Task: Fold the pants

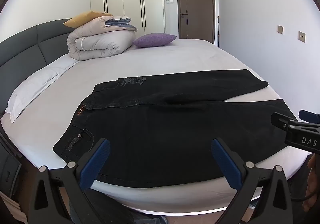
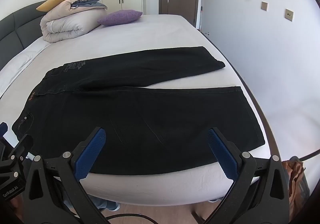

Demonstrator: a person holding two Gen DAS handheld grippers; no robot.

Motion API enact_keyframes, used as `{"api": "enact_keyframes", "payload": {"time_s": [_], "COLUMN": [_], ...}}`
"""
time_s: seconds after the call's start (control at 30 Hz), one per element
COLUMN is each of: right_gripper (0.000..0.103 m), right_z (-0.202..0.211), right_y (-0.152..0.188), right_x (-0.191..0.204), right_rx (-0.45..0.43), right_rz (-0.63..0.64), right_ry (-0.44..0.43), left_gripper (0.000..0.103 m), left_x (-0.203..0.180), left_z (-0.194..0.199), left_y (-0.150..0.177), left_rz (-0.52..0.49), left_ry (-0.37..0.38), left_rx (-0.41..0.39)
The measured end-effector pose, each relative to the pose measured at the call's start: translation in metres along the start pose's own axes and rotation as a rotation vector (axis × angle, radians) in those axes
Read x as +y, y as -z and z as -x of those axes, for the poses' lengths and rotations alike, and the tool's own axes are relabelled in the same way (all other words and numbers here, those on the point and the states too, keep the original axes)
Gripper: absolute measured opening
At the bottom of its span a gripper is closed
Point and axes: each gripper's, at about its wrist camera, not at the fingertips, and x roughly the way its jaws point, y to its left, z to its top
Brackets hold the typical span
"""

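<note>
On bed [image 1: 180, 57], black pants [image 1: 170, 124] flat, both grippers' fingers [image 1: 96, 161] [image 2: 91, 156] wide, empty

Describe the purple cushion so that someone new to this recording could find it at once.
Start at the bed and look to its far end, by the grey headboard. There a bundle of rolled bedding lies with a mustard-yellow pillow on top. The purple cushion lies just right of it, the only purple thing on the bed.
</note>
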Motion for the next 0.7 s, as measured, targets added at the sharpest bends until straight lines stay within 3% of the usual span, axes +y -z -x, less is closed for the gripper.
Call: {"api": "enact_keyframes", "payload": {"time_s": [0.7], "right_gripper": [0.103], "right_z": [0.001], "right_y": [0.003], "right_x": [0.009], "right_rx": [-0.003], "right_rz": [0.009], "right_ry": [0.009], "left_gripper": [0.103], "left_x": [0.0], "left_z": [0.0], "left_y": [0.0], "left_rz": [0.006], "left_ry": [0.005], "left_rx": [-0.003]}}
